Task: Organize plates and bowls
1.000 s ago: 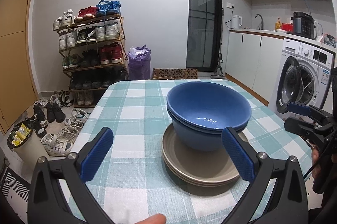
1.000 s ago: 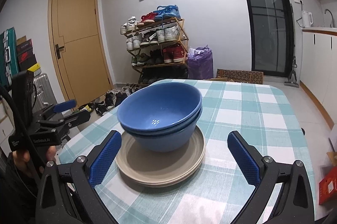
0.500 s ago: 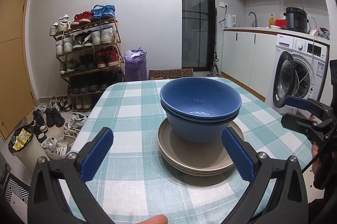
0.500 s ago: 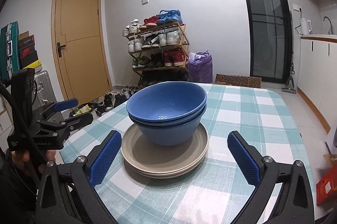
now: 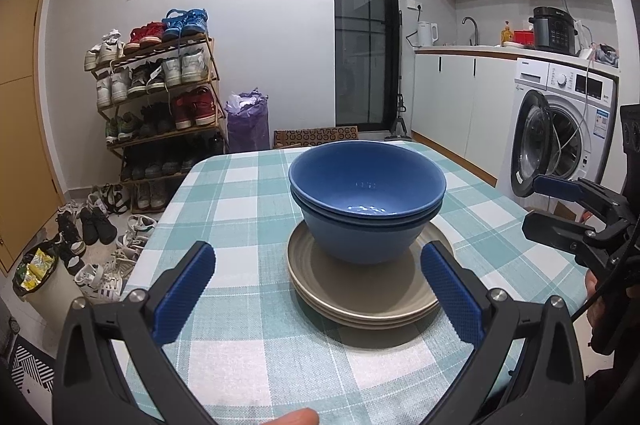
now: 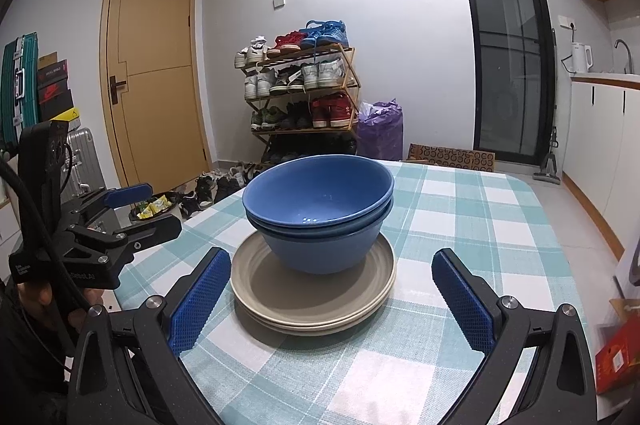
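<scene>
Two nested blue bowls [image 5: 366, 201] [image 6: 318, 213] stand on a stack of beige plates [image 5: 360, 289] [image 6: 308, 299] in the middle of the checked table [image 5: 224, 209] [image 6: 472, 225]. My left gripper [image 5: 318, 289] is open and empty, its blue pads [image 5: 184, 291] a little short of the stack, level with the plates. My right gripper [image 6: 330, 299] is open too, on the other side of the stack, holding nothing. Each gripper shows in the other's view: the right one [image 5: 560, 205] at the right edge, the left one [image 6: 128, 209] at the left edge.
A shoe rack [image 5: 160, 97] [image 6: 300, 97] and a purple bag [image 5: 248, 121] stand against the far wall beyond the table. A washing machine [image 5: 560, 129] and counter are to the right. A wooden door [image 6: 156, 85] and a waste bin [image 5: 38, 273] are to the left.
Both grippers have drawn back and dropped lower, so the bowls and plates look farther away and are seen more from the side. Nothing on the table has moved.
</scene>
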A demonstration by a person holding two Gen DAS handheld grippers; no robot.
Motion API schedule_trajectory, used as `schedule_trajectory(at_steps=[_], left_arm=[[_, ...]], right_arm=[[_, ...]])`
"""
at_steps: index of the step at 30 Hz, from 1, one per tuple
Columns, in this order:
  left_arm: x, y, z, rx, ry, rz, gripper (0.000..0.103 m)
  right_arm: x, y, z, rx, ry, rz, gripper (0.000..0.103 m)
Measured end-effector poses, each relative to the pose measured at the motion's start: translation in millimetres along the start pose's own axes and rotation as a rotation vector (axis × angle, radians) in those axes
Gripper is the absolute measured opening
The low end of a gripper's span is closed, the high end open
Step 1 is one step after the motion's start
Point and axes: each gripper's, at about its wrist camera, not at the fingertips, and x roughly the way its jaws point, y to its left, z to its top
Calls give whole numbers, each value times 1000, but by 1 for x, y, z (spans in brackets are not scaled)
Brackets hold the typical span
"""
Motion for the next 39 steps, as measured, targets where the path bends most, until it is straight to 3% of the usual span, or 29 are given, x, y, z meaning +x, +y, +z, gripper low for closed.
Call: schedule_trajectory(at_steps=[39], left_arm=[[4,4,-3,-15,16,0,103]], right_arm=[[-1,-2,-2,5,-2,-4,102]])
